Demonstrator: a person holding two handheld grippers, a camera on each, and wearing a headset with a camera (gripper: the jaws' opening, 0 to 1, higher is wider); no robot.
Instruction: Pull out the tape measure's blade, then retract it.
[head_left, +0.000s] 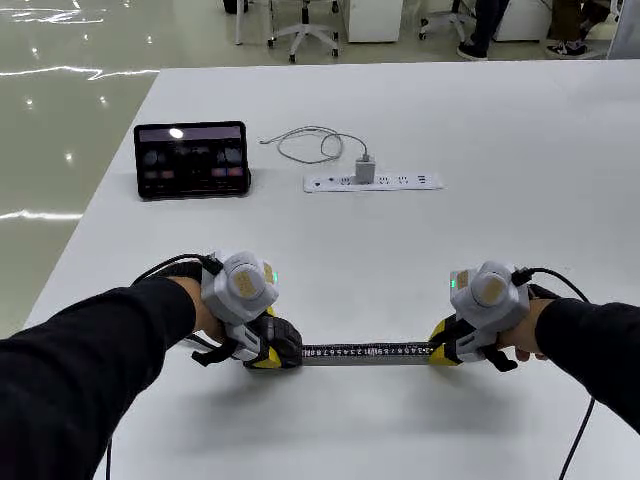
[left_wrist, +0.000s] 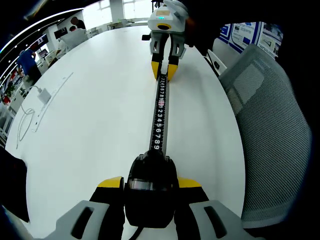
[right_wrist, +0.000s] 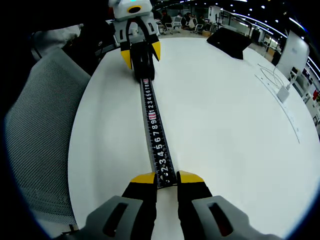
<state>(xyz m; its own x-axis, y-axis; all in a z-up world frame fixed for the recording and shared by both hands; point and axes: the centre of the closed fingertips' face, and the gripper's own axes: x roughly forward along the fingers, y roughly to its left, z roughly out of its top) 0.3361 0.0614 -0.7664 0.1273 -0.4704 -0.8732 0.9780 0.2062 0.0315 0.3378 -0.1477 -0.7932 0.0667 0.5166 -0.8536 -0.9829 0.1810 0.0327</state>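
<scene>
Left gripper (left_wrist: 150, 184) clamps the tape measure case (left_wrist: 151, 200); right gripper (right_wrist: 165, 180) pinches the blade (right_wrist: 152, 120) tip, blade stretched flat across the white table (right_wrist: 225, 125).

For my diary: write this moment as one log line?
left gripper shut on tape measure case | right gripper shut on blade | blade pulled out over table

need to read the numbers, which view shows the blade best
The right gripper view: the blade runs up the middle, numbers large and sharp. The left gripper view shows it narrower; the head view, a thin strip.
</scene>
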